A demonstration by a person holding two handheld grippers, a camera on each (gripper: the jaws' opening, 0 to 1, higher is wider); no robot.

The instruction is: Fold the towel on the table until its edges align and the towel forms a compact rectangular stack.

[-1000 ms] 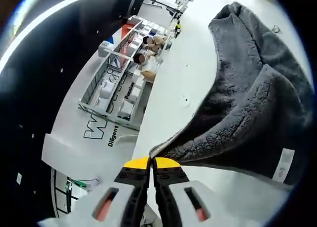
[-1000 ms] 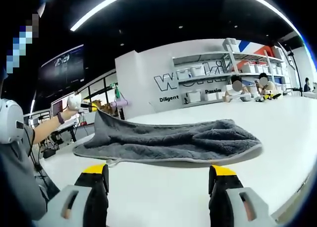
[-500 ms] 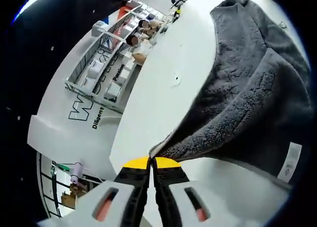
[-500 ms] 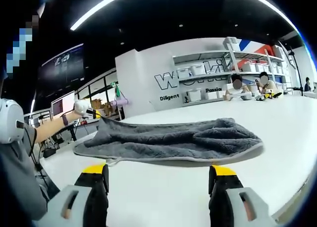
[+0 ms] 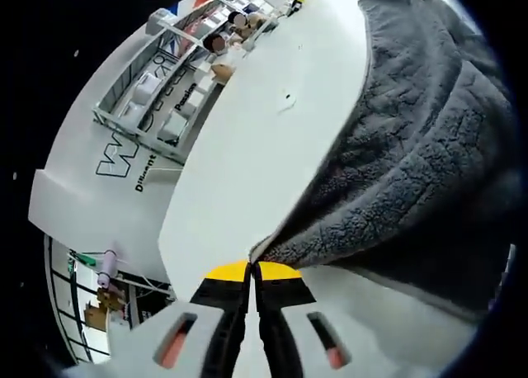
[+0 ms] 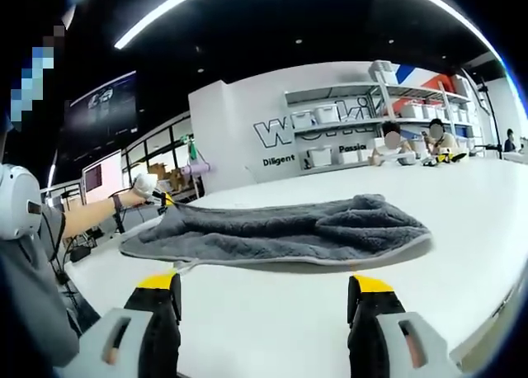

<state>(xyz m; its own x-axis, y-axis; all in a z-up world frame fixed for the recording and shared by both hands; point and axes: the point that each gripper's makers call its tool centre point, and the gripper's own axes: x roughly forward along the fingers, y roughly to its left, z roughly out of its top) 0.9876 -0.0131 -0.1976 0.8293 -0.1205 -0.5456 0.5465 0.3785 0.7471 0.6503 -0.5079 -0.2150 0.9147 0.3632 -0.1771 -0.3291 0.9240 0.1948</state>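
Pinching corner of grey towel [image 5: 412, 147], left gripper [image 5: 252, 271] had yellow-tipped jaws pressed together at bottom centre of left gripper view; towel filled right half of frame over white table [image 5: 247, 172]. Right gripper [image 6: 264, 289] stood with jaws wide apart, nothing between, at bottom of right gripper view. Towel [image 6: 280, 229] lay bunched across frame centre on table [image 6: 272, 320]. Shelving [image 6: 363, 130] against back wall, upper right.
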